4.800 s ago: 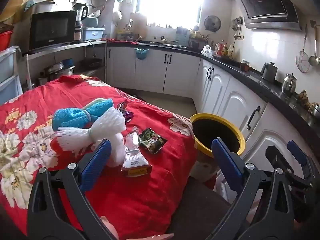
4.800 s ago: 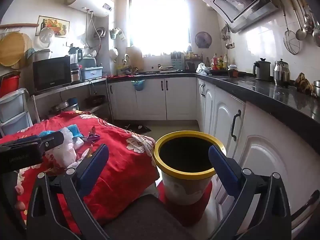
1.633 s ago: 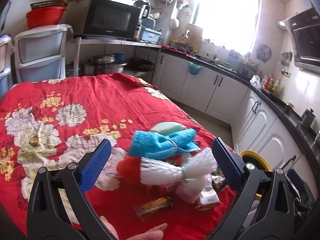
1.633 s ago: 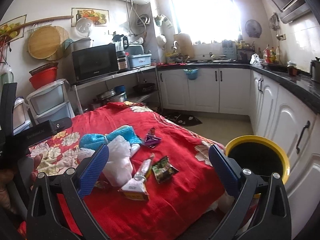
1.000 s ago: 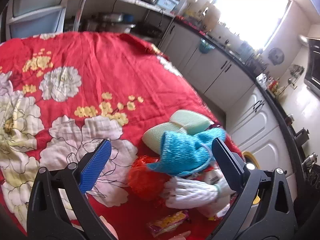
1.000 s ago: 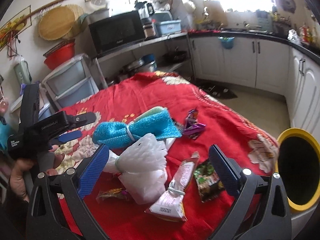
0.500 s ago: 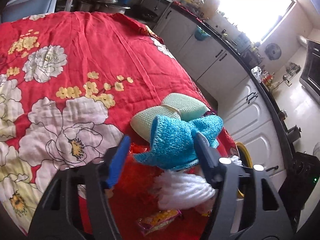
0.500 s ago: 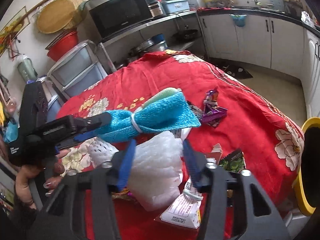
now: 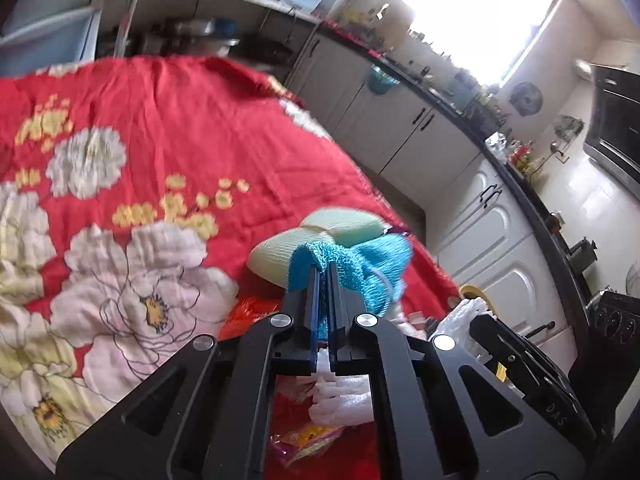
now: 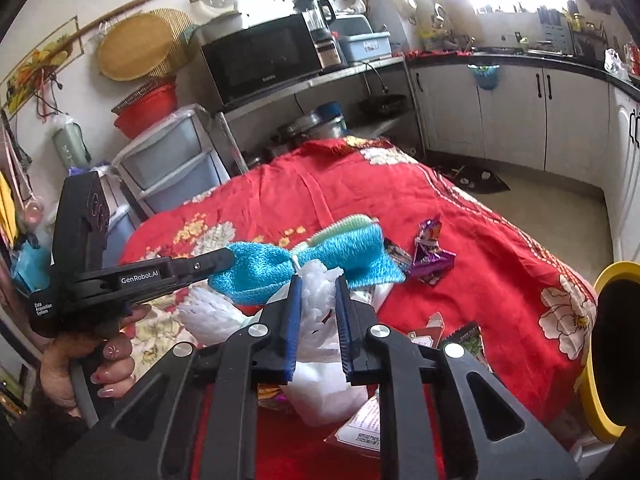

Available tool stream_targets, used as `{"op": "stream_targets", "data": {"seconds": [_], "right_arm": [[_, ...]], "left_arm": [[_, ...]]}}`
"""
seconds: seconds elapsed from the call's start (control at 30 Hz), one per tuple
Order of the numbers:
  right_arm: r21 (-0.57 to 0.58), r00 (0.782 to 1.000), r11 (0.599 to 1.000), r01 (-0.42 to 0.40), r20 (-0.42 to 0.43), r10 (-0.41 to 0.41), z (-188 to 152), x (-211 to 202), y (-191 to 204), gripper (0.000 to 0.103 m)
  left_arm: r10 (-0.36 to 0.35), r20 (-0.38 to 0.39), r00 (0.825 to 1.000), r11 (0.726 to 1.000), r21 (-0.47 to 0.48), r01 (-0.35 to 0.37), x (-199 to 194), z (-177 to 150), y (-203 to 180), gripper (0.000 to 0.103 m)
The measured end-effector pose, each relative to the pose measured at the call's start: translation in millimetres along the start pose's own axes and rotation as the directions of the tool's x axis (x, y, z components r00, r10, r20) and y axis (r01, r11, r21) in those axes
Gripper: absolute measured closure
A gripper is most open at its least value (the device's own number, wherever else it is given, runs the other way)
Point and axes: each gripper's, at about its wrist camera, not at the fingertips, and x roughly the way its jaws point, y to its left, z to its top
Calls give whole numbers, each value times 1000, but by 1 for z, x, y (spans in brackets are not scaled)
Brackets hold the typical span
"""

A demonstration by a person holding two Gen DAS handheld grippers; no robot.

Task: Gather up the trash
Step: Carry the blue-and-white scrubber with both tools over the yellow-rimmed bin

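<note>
On the red flowered tablecloth (image 10: 472, 240), both my grippers are clamped onto foam-net trash.

My left gripper (image 9: 323, 276) has its blue pads pressed almost together, pinching one end of the blue foam net (image 10: 304, 260), which is tied at the middle like a bow and lies over a pale green foam net (image 9: 320, 236). My right gripper (image 10: 318, 300) squeezes the white foam net (image 10: 320, 292) between its pads, just beside the blue one. Near them on the cloth lie a purple candy wrapper (image 10: 430, 256), a dark green snack packet (image 10: 468, 340) and a white packet (image 10: 364, 424). At the far right edge, beside the table, stands a yellow-rimmed bin (image 10: 600, 360).
</note>
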Motion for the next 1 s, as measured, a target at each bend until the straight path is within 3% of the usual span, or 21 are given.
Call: {"op": "stream_targets", "data": {"seconds": [0.2, 0.5, 1.0], "right_arm": [[-5, 998, 1000, 16, 53, -15, 6, -23, -3, 87], [43, 992, 998, 44, 119, -49, 6, -66, -22, 87], [130, 953, 973, 192, 210, -217, -1, -130, -69, 87]], "left_arm": [[-40, 62, 997, 997, 75, 35, -23, 8, -28, 102], [-131, 69, 989, 982, 146, 120, -36, 10, -66, 103], [-217, 74, 973, 944, 270, 190, -34, 15, -129, 103]]}}
